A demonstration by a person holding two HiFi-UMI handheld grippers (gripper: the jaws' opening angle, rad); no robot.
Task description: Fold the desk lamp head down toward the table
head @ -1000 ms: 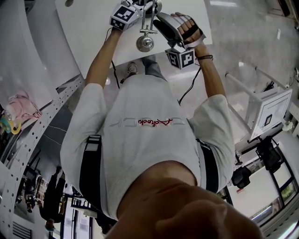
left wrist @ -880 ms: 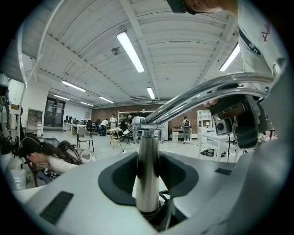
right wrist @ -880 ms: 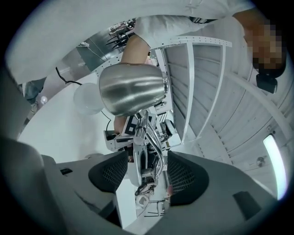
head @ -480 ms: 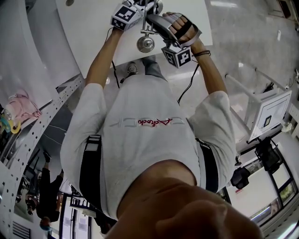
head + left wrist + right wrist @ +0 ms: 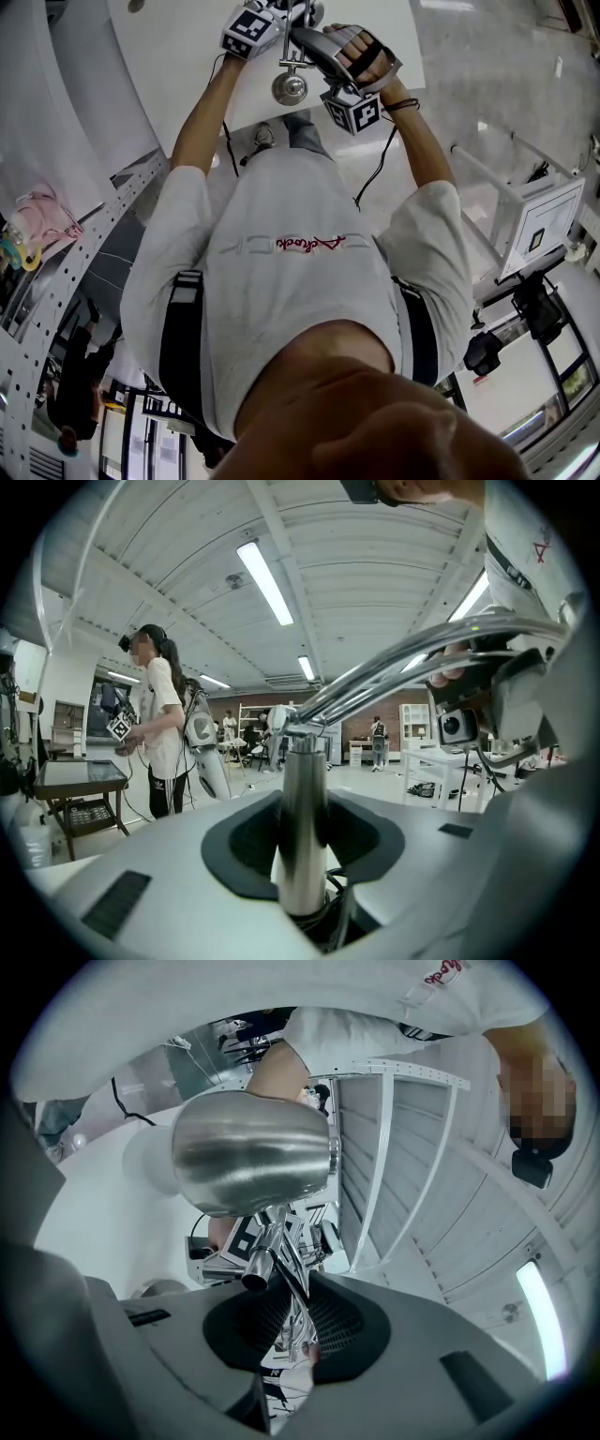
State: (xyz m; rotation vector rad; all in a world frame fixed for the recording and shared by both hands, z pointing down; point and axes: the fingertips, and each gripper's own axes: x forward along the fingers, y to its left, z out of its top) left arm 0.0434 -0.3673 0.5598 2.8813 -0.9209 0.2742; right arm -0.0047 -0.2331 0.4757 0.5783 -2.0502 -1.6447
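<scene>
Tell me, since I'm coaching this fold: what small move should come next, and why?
Probably swing the right claw down, tipping the brushed-metal dome lamp head toward the white table. Its jaws have just been closing and now pinch the thin chrome lamp arm below that head, while the left claw clamps the upright chrome post, steadying the lamp.

**Tight at the lamp, open table to the side**

Lamp post [image 5: 302, 827] fills the gap of the left gripper [image 5: 302, 855], so nothing passes there. Lamp arm [image 5: 284, 1269] sits between the jaws of the right gripper [image 5: 295, 1330], which have just been closing. Lamp head [image 5: 251, 1152] is close ahead and blocks that line. Both grippers crowd the lamp from opposite sides. There is bare table [image 5: 183, 70] to the left. The perforated rack [image 5: 56, 281] and white stand [image 5: 534, 225] are well apart from the grippers.
</scene>
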